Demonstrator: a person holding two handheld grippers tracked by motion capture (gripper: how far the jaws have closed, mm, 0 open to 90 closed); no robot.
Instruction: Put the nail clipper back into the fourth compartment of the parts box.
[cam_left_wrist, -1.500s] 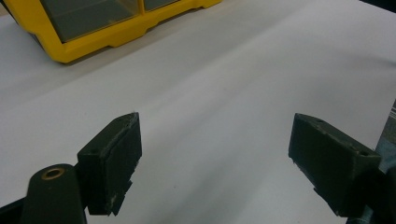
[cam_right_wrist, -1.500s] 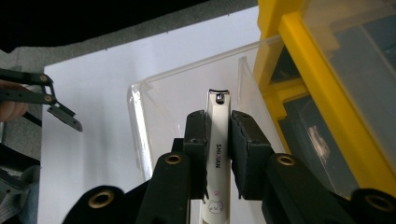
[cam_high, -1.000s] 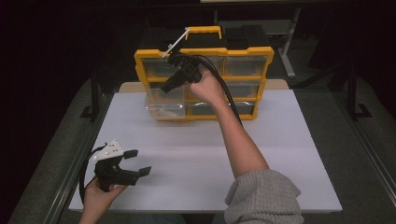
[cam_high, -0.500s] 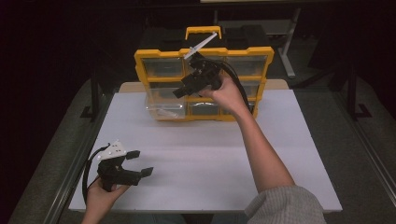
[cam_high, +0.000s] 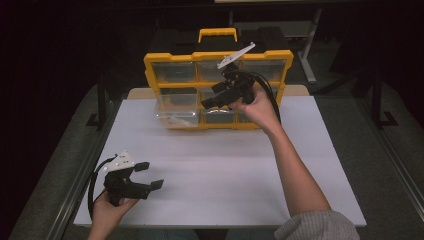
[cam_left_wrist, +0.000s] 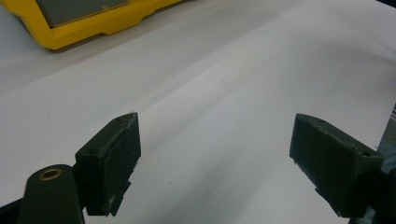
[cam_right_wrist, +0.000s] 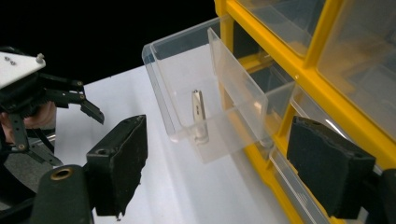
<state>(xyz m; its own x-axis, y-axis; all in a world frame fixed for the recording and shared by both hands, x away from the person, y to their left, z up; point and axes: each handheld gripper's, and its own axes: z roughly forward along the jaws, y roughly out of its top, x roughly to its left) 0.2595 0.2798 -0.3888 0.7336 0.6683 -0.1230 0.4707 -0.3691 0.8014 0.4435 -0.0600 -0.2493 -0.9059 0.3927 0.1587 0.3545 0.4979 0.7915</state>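
Since a second ago the right gripper (cam_high: 212, 96) has moved from the left part of the organizer (cam_high: 172, 118) toward its middle, and its jaws have just been opening with nothing between them; they now stand wide. The left gripper (cam_high: 150, 175) has kept its place near the counter's (cam_high: 240, 170) front left corner, jaws spread and empty.

In the right gripper view the clear drawer (cam_right_wrist: 205, 100) is pulled out of the yellow frame, just ahead of the jaws and a little to their left. A small pale metal piece (cam_right_wrist: 199, 114), perhaps a bit or a pin, lies on the drawer floor against its front wall.

The work in hand looks like either taking that piece out or pushing the drawer home. For a pick, the gripper should come over the drawer from above, line the jaws across the piece's narrow width, and go down between the clear walls without catching the rim. The piece is thin and slick, so closing low and squarely matters. For closing the drawer, a flat push on the front wall, straight along the slide, would keep it from jamming.
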